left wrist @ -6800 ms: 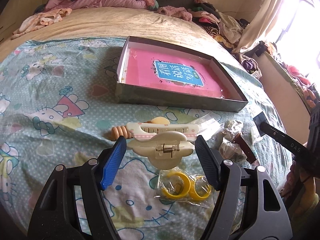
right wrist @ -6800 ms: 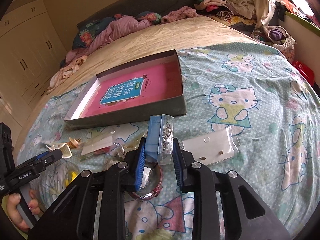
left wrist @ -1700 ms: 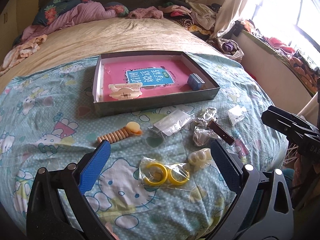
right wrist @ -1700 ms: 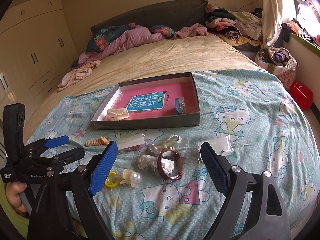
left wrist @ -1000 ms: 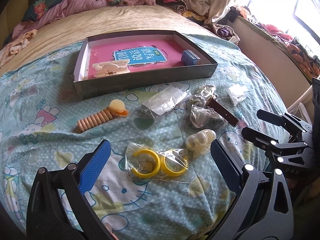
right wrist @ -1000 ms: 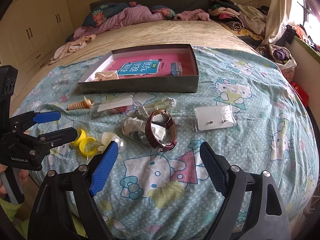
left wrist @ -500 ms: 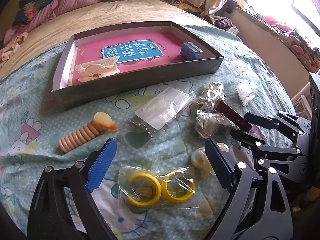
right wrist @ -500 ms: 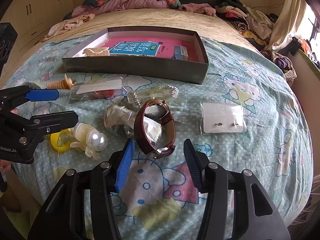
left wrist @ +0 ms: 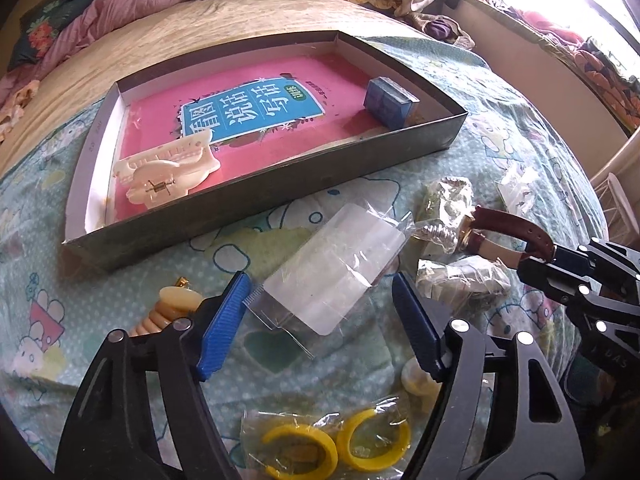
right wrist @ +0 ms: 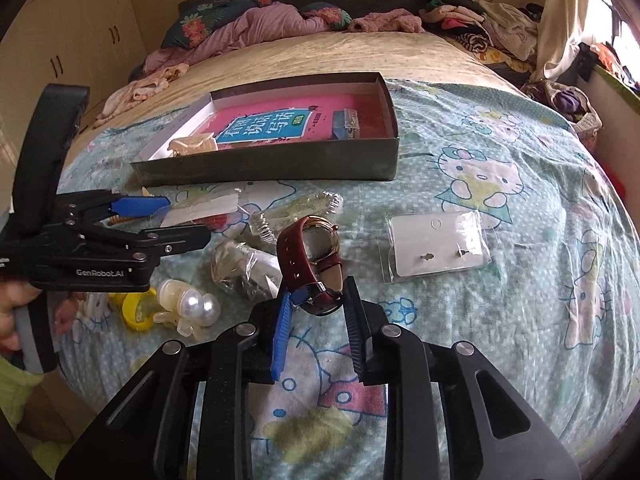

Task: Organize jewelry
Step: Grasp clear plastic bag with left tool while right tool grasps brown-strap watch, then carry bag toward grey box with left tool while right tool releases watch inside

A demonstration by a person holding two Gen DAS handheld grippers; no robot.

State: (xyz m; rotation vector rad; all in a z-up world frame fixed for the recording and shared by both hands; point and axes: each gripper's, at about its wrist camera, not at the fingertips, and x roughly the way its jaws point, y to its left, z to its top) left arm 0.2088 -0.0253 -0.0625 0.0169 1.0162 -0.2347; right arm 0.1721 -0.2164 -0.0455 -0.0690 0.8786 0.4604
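While your shallow grey cardboard box (left wrist: 256, 196) holds only a cream hair claw (left wrist: 168, 168) and small blue case (left wrist: 390, 102), your right gripper (right wrist: 316, 300) is closing on the brown leather watch (right wrist: 308, 256); your left gripper (left wrist: 320, 312) is closing around, not yet pinching, the clear plastic packet (left wrist: 336, 268).

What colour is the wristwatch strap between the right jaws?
Dark reddish-brown, on the wristwatch; the right wrist view shows it best.

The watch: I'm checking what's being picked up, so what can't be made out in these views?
- Watch face: right view, turned sideways, strap covers it.
- Clear packet contents: left view, plastic glare.
- Right gripper jaws closing round the strap; contact hidden.
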